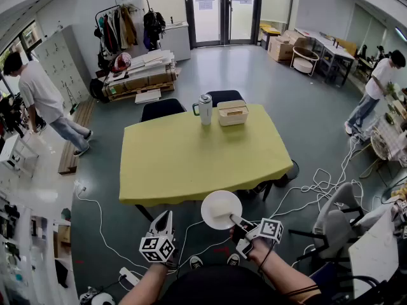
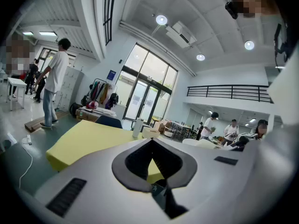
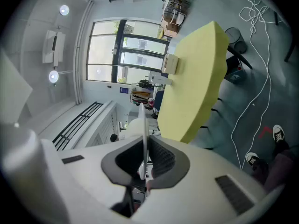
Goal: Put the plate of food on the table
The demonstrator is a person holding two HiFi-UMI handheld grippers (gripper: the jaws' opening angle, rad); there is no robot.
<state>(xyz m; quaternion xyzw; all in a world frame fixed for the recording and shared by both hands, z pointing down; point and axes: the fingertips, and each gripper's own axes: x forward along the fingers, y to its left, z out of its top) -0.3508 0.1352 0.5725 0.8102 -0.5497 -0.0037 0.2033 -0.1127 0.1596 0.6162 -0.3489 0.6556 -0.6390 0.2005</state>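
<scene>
A round white plate (image 1: 219,208) hangs just off the near edge of the yellow table (image 1: 191,151), lying roughly level. My right gripper (image 1: 236,221) is shut on its near rim. In the right gripper view the plate (image 3: 143,134) shows edge-on as a thin white line pinched between the dark pads, with the table (image 3: 196,87) tilted beyond it. I cannot make out food on the plate. My left gripper (image 1: 163,220) is down at the lower left, short of the table, jaws together and holding nothing. Its own view looks over the table (image 2: 79,136) from low down.
At the table's far side stand a white lidded jug (image 1: 205,108) and a cream box (image 1: 233,113), with two dark chairs (image 1: 162,108) behind. Cables (image 1: 318,189) trail on the floor at right. One person (image 1: 38,94) walks at far left, another (image 1: 378,88) stands at far right.
</scene>
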